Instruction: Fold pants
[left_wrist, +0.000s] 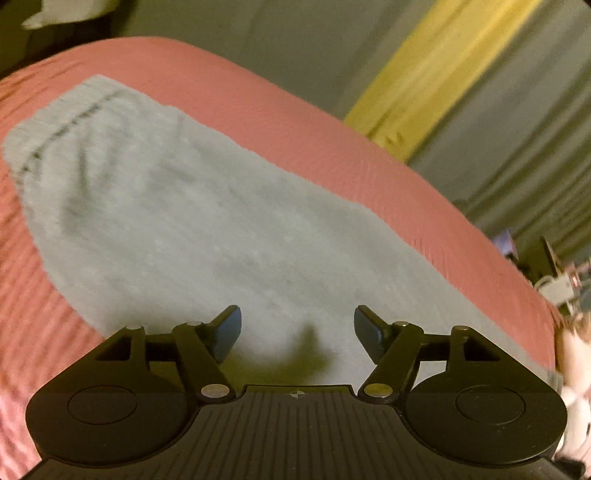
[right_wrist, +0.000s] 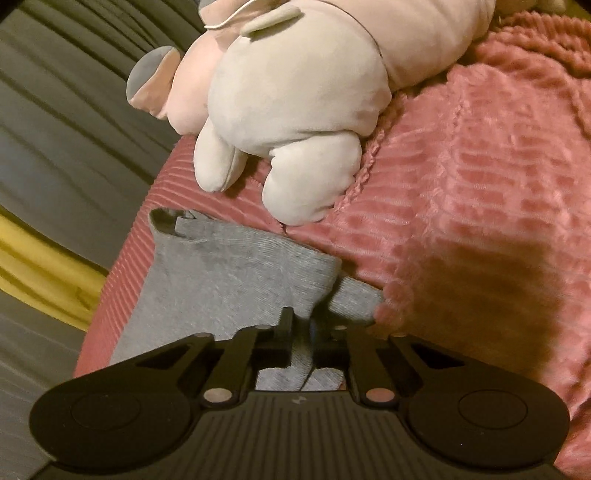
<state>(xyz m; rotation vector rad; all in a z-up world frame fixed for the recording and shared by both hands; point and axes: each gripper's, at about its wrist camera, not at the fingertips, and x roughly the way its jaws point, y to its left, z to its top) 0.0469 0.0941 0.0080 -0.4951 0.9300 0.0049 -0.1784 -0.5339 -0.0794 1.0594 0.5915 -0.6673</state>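
My left gripper (left_wrist: 297, 332) hangs over the grey pants (left_wrist: 192, 221) with its 2 fingers spread wide and nothing between them. The pants lie flat on the pink ribbed bedspread (left_wrist: 332, 147), running along its far edge, the waistband end toward the far left corner in my left view.

My right gripper (right_wrist: 303, 328) is pressed together on a bunched fold of the pants (right_wrist: 229, 273), pinching the fabric between its 2 fingers; the cloth gathers into a crease at the pinch. Here the pants sit near the left edge of the bedspread (right_wrist: 480, 184). A pale plush toy (right_wrist: 295, 110) rests on the bedspread just beyond the cloth; whether it touches the pants, I cannot tell.
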